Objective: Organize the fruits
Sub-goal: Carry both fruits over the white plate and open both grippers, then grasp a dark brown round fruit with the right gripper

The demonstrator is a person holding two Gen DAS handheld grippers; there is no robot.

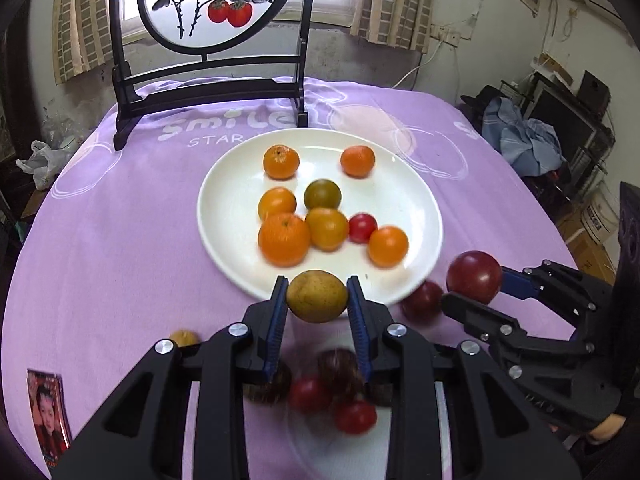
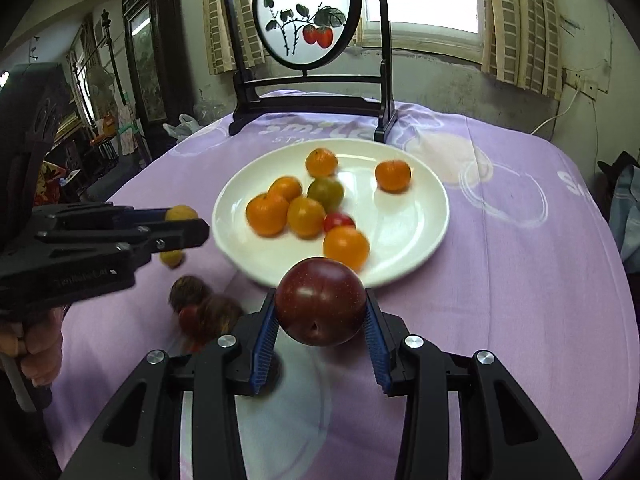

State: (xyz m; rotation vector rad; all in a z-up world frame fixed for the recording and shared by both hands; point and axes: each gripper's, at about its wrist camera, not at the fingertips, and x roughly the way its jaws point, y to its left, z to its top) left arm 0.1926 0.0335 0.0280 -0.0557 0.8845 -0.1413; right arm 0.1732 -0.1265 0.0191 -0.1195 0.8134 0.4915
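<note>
On the tablecloth (image 1: 120, 208) centre: white plate (image 1: 224, 240) w/ oranges. Right gripper (image 2: 320, 312) clamps a dark plum (image 2: 320, 306), left gripper (image 1: 317, 296) a yellow-brown fruit (image 1: 317, 295) (both over plate's near rim). Risk: round fruit rolling off on release.

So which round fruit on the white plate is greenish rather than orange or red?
The dull green-brown fruit mid-plate, just behind the orange cluster on the white plate; the others are orange or red.

Painted round screen (image 1: 208, 4) on purple cloth (image 1: 120, 208), photo card (image 1: 48, 412) near its edge.
</note>
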